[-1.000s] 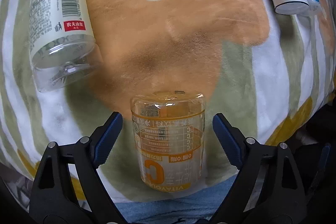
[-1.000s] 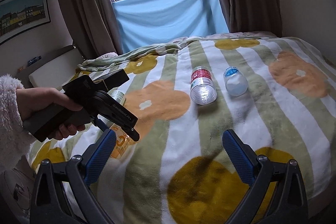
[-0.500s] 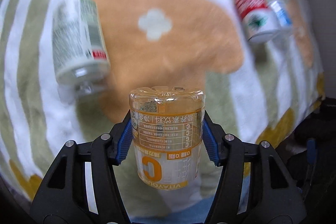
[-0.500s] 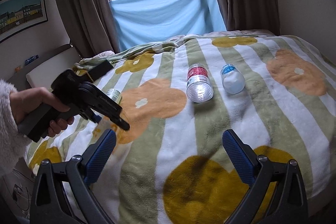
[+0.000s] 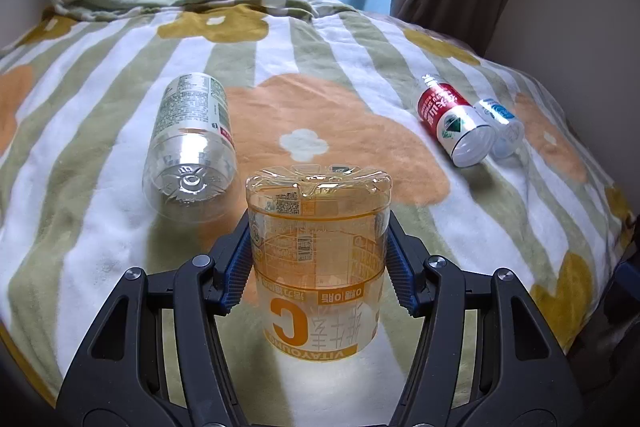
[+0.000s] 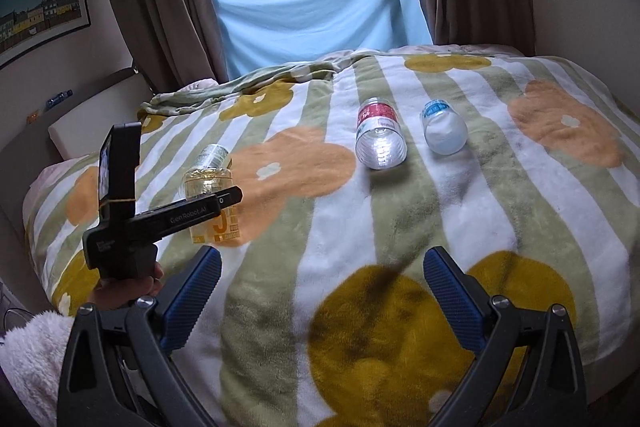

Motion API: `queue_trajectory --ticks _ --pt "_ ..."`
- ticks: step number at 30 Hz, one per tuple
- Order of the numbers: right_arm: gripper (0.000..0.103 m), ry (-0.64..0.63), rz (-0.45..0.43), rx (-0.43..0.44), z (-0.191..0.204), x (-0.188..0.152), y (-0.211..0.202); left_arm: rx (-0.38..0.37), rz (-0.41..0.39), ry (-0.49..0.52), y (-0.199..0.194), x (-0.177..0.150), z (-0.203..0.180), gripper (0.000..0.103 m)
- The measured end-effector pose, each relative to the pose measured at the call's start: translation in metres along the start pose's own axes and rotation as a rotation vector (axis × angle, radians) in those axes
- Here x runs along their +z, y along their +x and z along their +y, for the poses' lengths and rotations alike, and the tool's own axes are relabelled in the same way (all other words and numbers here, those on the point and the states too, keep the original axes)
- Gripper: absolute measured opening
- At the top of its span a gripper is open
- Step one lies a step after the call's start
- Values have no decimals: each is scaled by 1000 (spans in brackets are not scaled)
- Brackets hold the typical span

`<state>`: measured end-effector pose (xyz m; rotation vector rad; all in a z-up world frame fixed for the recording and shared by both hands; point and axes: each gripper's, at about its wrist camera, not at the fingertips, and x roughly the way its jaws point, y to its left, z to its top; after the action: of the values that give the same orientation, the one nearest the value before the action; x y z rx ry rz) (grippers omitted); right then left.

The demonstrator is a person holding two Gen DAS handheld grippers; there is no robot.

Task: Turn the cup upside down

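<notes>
The cup (image 5: 318,211) is a clear orange plastic tumbler with a big "C" and inverted print. It stands with its base up and its open rim down, close over the blanket. My left gripper (image 5: 318,243) is shut on it, blue pads pressed to its two sides at mid-height. In the right wrist view the same cup (image 6: 208,183) shows at the left behind the left gripper (image 6: 200,215), which a hand (image 6: 120,291) holds level. My right gripper (image 6: 320,267) hangs open over the near part of the bed, holding nothing.
Three cut bottles lie on their sides on the striped flower blanket (image 5: 360,67): a white-labelled one (image 5: 188,147) just left of the cup, a red-labelled one (image 5: 454,123) and a blue-labelled one (image 5: 502,127) at the right. Curtains and a window stand behind the bed.
My left gripper went from open around the cup to shut on it, then swung from looking down at the blanket to looking level across the bed. The right gripper barely moved.
</notes>
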<state>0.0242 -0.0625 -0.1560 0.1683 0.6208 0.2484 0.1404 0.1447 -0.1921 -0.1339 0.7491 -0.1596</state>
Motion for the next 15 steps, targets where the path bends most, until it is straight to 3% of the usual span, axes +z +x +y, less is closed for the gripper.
queue_trajectory --ticks 15 --pt "101 6 12 25 5 -3 6 2 86 69 -11 -11 -4 56"
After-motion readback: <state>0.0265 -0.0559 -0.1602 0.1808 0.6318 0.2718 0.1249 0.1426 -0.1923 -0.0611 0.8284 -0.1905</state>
